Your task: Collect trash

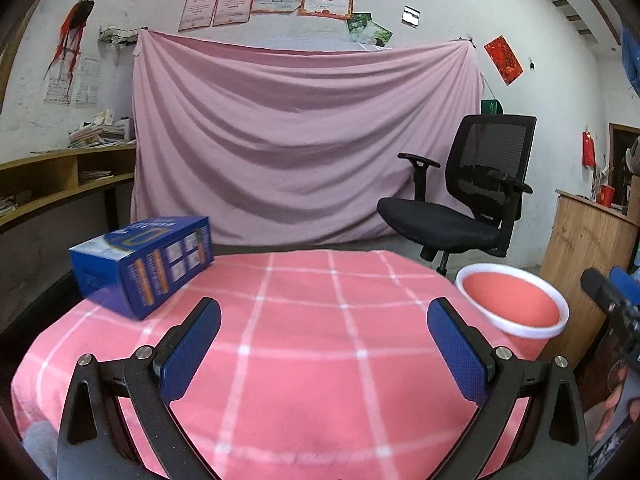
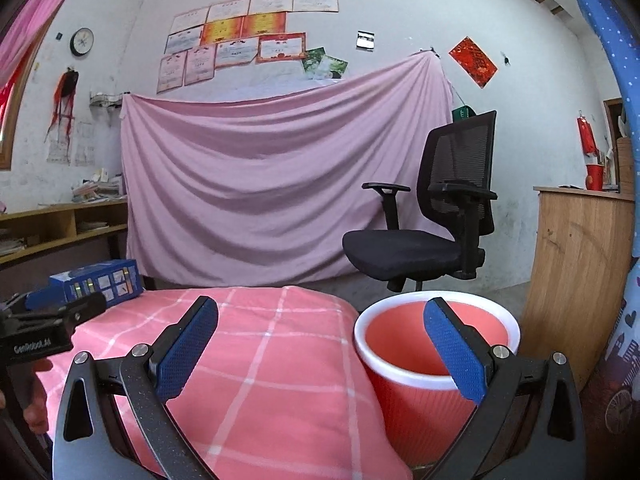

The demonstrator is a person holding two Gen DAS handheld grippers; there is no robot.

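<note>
Both grippers are held up over the worktop (image 1: pixel 304 344), which has a pink checked cloth with white lines on it. The left gripper (image 1: pixel 324 312) has its jaws spread wide with nothing between them, just bare cloth showing in the gap. Same story for the right gripper (image 2: pixel 320 312): jaws wide apart, nothing held, and its right-hand blue pad sits in front of the bin's rim from that camera's angle.

The one thing on the worktop is a blue cardboard box (image 1: pixel 142 264) with orange stripes and little pictures printed on the side. From the left wrist view it's out at about 10 o'clock, lying on its long side near the far left edge of the cloth. In the right wrist view the box (image 2: pixel 100 282) is at roughly 9 o'clock, partly behind the left gripper's black body.

The bin is a pink bucket with a white rim (image 1: pixel 514 300), standing just off the worktop's right edge, around 2 o'clock from the left gripper. It looks empty as far as I can see in from the right wrist view (image 2: pixel 436 340).

Behind it all there's a black office chair (image 1: pixel 472 196) and a pink sheet (image 1: pixel 304 136) hung on the wall.
</note>
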